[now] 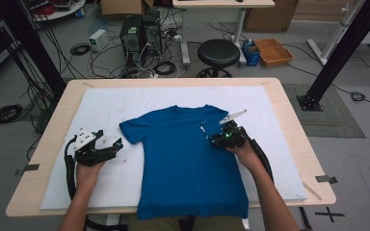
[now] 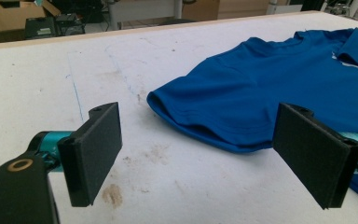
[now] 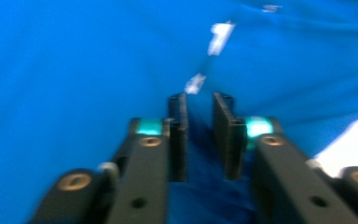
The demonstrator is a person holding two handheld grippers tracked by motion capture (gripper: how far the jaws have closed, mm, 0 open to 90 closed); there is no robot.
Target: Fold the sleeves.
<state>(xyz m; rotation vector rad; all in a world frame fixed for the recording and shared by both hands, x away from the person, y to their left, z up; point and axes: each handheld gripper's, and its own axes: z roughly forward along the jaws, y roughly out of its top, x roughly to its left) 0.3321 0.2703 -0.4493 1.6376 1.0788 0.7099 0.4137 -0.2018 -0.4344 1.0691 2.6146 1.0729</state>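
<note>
Both forearms reach over the desk (image 1: 38, 159): left gripper (image 1: 107, 147) jaws wide beside the blue T-shirt (image 1: 188, 159), right gripper (image 1: 215, 139) jaws narrow around a fold of its sleeve.

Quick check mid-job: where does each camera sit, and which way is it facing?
High view: above the person's side, looking forward and down on the table; forearms, both hands, left gripper and right gripper show.
Left gripper view: on the left gripper, looking level across the table at a sleeve of the shirt; wide-apart jaws show.
Right gripper view: on the right gripper, close over the shirt; its near-together jaws show, blurred.
Shared: the blue shirt.
</note>
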